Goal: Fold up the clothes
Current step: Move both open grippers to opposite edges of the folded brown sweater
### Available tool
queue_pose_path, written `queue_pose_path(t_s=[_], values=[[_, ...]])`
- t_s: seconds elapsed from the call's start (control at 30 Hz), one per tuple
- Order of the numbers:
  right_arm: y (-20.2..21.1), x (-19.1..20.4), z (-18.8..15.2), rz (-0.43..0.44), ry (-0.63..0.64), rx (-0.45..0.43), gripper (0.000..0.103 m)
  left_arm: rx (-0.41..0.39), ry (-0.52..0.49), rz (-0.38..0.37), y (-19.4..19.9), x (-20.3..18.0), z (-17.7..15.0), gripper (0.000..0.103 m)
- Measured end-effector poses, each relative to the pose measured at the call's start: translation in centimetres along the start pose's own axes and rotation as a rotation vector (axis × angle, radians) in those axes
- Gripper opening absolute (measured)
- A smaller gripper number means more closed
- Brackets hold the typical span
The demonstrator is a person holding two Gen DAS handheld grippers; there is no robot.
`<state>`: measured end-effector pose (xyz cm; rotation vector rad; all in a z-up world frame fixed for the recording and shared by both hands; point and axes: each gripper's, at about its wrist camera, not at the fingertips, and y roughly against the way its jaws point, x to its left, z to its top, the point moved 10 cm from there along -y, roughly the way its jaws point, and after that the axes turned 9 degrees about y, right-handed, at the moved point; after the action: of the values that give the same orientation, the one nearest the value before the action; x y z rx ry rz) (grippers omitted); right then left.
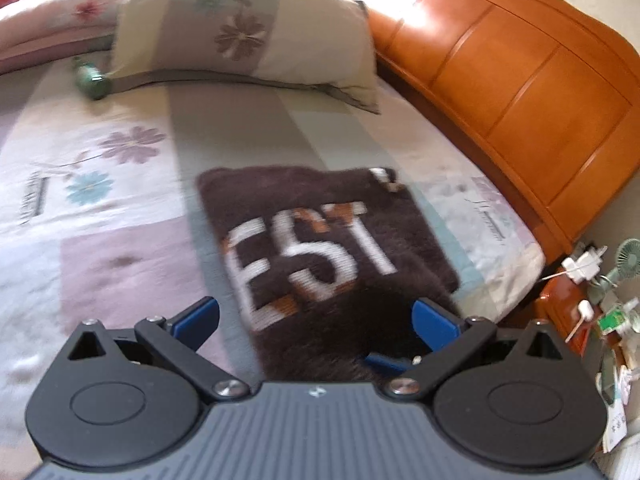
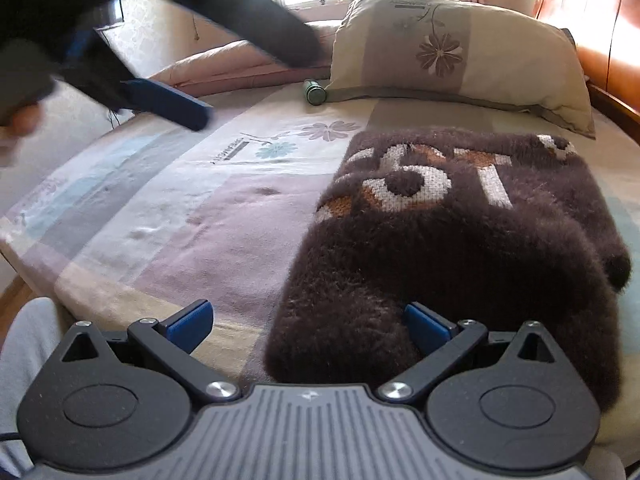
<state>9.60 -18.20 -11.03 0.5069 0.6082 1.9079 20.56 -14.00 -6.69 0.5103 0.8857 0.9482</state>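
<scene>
A fuzzy dark brown sweater with white and orange letters lies folded into a rectangle on the bed. In the left wrist view my left gripper hovers above its near end, open, with nothing between the fingers. In the right wrist view the same sweater fills the right half. My right gripper is open at its near left corner, the right finger against the fuzzy edge. The left gripper shows blurred at the upper left, held by a person's hand in a dark sleeve, well above the bed.
A flowered sheet covers the bed. A pillow and a green bottle lie at the far side, beside a pink quilt. An orange wooden headboard runs along the right. A cluttered nightstand stands beyond the corner.
</scene>
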Motion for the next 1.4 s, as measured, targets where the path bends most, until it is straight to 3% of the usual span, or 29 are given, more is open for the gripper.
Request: queue_pose_path(t_s=[0.23, 0.33, 0.5, 0.67, 0.8, 1.0, 1.27, 1.33, 1.4], values=[[3.1, -3.5, 2.9, -0.065, -0.019, -0.076, 0.103, 0.036, -0.021, -0.088, -4.1, -2.0, 1.8, 0.102], [2.3, -6.7, 3.4, -0.117, -0.056, -0.059, 0.103, 0.022, 0.018, -0.126, -5.3, -1.6, 2.7, 0.102], [1.4, -8.6, 2.4, -0.04, -0.137, -0.006, 0.103, 0.025, 0.101, -0.191, -7.9, -0.8, 4.1, 0.102], [2.9, -9.0, 2.3, -0.002, -0.189, -0.016, 0.103, 0.081, 0.073, -0.224, -11.7, -2.0, 5.9, 0.102], [2.6, -9.5, 1.1, 0.022, -0.239, -0.008, 0.103, 0.134, 0.107, -0.334, -15.2, -3.9, 7.3, 0.102], [2.6, -8.9, -0.9, 0.006, -0.199, 0.02, 0.103, 0.189, 0.111, -0.287, -20.2, -5.0, 7.7, 0.102], [5.6, -10.0, 0.8, 0.077, -0.255, -0.051, 0.103, 0.139, 0.113, -0.237, -14.1, -3.3, 6.6, 0.102], [6.4, -10.6, 1.9, 0.08, -0.253, -0.084, 0.103, 0.126, 0.155, -0.237, -11.8, -2.2, 5.4, 0.102], [6.4, -11.2, 3.1, 0.067, -0.23, -0.102, 0.103, 0.118, 0.246, -0.286, -10.3, -1.6, 4.3, 0.102]])
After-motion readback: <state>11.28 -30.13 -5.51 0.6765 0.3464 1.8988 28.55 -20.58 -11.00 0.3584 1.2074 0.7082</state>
